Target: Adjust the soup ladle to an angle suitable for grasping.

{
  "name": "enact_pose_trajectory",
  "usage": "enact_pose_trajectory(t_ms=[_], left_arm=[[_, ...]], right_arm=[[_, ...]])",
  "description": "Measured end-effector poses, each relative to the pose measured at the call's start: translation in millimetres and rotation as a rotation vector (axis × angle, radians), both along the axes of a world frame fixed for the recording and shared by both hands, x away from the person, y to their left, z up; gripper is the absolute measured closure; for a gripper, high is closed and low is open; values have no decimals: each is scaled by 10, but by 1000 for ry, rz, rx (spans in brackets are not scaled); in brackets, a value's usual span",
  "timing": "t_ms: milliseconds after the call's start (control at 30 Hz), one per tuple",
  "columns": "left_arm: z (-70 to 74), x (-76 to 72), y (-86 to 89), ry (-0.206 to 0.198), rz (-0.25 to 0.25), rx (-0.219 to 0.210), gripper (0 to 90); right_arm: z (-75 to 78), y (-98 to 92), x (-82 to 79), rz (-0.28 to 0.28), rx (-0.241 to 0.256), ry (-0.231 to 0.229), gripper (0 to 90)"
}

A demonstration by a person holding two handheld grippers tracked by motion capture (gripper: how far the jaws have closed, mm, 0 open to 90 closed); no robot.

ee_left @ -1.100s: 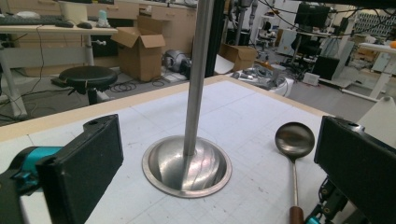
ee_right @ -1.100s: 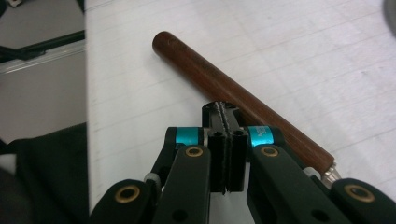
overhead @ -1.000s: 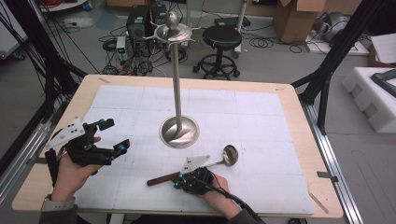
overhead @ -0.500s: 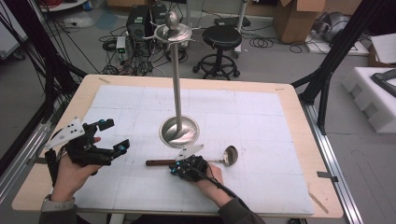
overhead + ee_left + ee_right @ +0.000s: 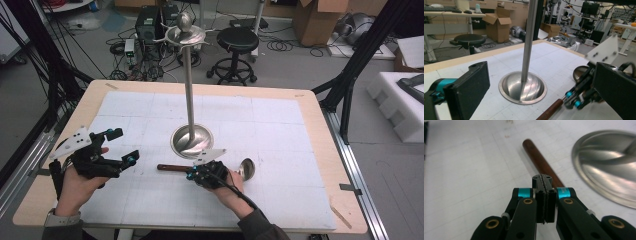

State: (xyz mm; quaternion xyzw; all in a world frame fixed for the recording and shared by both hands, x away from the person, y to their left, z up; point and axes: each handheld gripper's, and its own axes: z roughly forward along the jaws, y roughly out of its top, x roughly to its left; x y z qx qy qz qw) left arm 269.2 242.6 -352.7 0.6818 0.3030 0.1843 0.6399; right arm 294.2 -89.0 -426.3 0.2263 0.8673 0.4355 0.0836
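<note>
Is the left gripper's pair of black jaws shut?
No, the left gripper has its jaws spread wide, framing the shiny metal stand base.

A light wooden table (image 5: pixel 320 107) carried a white gridded mat (image 5: pixel 280 130) over most of its top. On the mat stood a tall steel pole stand with a round domed base (image 5: pixel 191 141), and just beside that base lay a wooden-handled metal ladle (image 5: pixel 172 167).

Two black fingers (image 5: pixel 466 92) spread wide apart, nothing between them. Beyond them a steel stand base (image 5: pixel 522 87) with upright pole on the desk (image 5: pixel 554 60). Right of the base, the other gripper (image 5: pixel 574 101) over a brown wooden handle (image 5: pixel 550 111).
</note>
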Motion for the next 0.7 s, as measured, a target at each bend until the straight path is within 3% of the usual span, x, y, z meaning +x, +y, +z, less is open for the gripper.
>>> enact_pose_trajectory(t_ms=[100, 200, 300, 467, 633, 700], left_arm=[[-1, 1, -20, 0, -5, 5, 17], [2, 1, -32, 0, -8, 10, 17], [-4, 5, -47, 3, -9, 9, 17], [-8, 6, -40, 5, -9, 6, 17], [-7, 4, -21, 5, -6, 3, 17], [-5, 3, -20, 6, -7, 2, 17]], right_arm=[[124, -203, 14, -20, -16, -13, 900], [139, -294, 53, -39, -26, -13, 900], [111, -381, 117, -73, -68, 29, 900], [69, -371, 162, -74, -89, 35, 900], [113, -363, 212, -47, -140, -1, 900], [134, -356, 227, -48, -146, 25, 900]])
